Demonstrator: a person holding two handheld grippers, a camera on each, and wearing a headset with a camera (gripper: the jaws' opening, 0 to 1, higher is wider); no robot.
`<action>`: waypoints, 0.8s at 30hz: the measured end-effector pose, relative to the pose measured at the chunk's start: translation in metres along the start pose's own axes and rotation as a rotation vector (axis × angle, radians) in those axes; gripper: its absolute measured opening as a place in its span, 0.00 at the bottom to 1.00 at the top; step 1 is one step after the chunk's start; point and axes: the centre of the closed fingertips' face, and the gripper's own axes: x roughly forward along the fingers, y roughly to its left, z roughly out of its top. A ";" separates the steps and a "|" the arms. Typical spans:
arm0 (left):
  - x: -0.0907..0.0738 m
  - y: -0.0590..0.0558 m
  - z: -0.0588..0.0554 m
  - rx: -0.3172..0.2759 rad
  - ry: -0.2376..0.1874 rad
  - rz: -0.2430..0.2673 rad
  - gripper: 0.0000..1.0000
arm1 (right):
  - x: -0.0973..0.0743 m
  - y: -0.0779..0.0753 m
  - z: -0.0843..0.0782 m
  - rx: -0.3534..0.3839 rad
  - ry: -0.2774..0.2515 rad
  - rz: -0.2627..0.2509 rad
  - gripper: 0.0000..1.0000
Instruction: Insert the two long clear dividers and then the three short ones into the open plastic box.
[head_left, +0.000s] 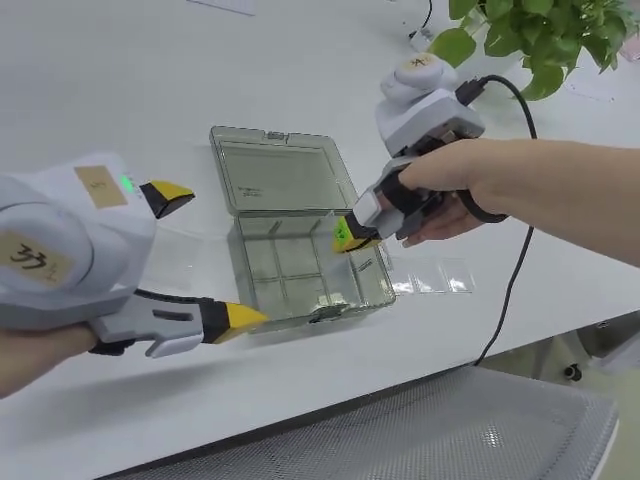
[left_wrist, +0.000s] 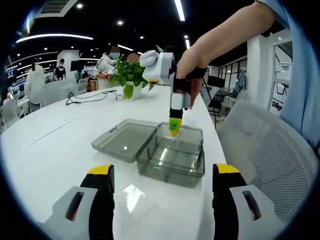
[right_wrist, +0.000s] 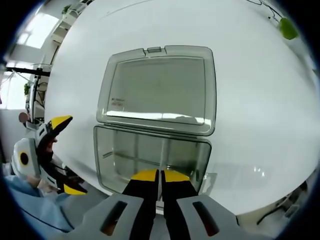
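The open clear plastic box sits mid-table with its lid laid flat behind it. Divider lines cross inside the box. My right gripper hangs over the box's right part, shut on a thin clear divider that points down into the box. In the left gripper view it hovers tip-down above the box. My left gripper is open to the left of the box. A clear divider lies flat on the table just beyond its jaws.
Loose short clear dividers lie on the table right of the box. A potted plant and a black cable are at the back right. A mesh chair stands beyond the table's near edge. People stand far off.
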 end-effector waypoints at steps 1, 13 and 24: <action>0.000 0.000 0.000 -0.001 0.000 -0.001 0.82 | 0.000 0.000 0.000 -0.001 -0.001 -0.003 0.04; -0.003 -0.001 -0.002 -0.002 0.006 0.005 0.82 | -0.006 0.015 0.000 -0.019 -0.038 0.065 0.17; -0.004 -0.003 0.000 -0.004 0.004 0.010 0.82 | -0.012 0.028 0.005 -0.055 -0.112 0.103 0.42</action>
